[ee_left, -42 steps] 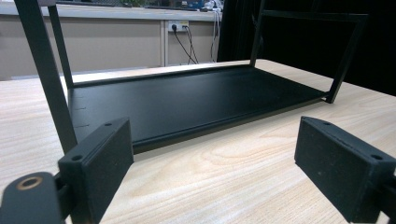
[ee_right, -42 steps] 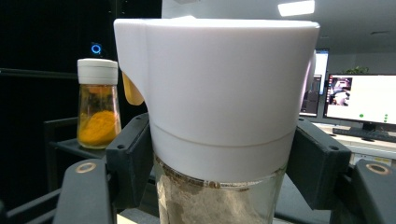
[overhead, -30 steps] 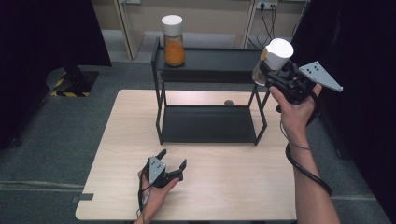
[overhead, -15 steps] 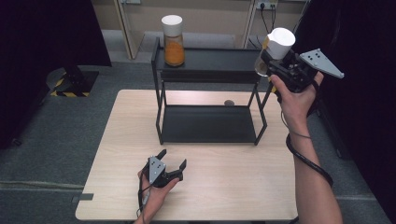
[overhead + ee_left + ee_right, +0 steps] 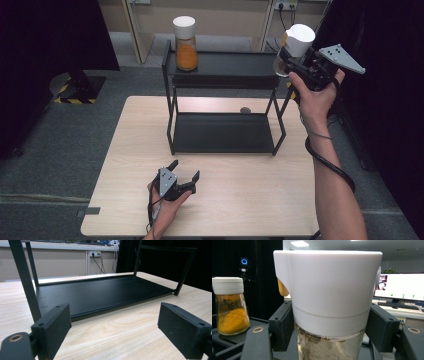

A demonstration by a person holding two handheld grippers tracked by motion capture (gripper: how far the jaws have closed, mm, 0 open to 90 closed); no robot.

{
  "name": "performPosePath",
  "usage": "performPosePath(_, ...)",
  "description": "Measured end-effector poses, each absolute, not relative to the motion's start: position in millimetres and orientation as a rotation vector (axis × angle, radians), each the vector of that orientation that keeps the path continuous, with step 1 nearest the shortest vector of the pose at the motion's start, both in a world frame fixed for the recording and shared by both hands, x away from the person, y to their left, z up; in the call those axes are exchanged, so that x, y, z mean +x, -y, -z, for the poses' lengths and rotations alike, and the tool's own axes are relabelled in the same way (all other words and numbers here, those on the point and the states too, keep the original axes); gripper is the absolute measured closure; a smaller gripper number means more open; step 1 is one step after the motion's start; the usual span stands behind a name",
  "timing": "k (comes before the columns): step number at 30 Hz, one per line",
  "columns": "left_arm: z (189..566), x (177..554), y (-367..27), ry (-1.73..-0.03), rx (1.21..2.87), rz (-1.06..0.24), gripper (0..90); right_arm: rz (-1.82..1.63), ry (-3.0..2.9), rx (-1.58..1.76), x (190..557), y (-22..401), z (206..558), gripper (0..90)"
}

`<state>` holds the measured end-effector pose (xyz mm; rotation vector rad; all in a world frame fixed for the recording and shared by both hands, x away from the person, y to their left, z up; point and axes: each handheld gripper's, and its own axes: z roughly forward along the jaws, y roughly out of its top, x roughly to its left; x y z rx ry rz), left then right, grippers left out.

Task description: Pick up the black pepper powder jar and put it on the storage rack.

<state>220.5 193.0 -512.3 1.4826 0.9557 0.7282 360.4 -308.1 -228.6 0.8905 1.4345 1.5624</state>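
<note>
Left hand-held gripper [image 5: 186, 176] sits at 7 o'clock on the surface [image 5: 240, 200], jaws spread wide, nothing between them – facing the rack's lower tray [image 5: 105, 293] in the left gripper view. Black two-tier rack [image 5: 223, 80] at center to 12 o'clock; orange spice jar [image 5: 185, 44] stands upright at the left end of its top shelf. Right hand-held gripper [image 5: 286, 56] at 1 o'clock is clamped on the white-capped jar [image 5: 299, 37], held upright in the air at the right end of the top shelf, not resting on it. In the right gripper view the pads [image 5: 283, 323] press just under the white cap [image 5: 327, 282], on the glass neck. Judgement: glass body – stiff, smooth, likely slippery and breakable, moderately light with pale powder inside. Best hold is around the neck below the cap's rim, so the cap's rim stops it sliding down.
</note>
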Motion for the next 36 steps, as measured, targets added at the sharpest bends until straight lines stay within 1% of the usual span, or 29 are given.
performPosePath(36,511.9,221.0,-193.4,-0.956,1.486,-0.726,11.1,-1.49,-1.458,0.958,387.3,306.5,211.5,31.0)
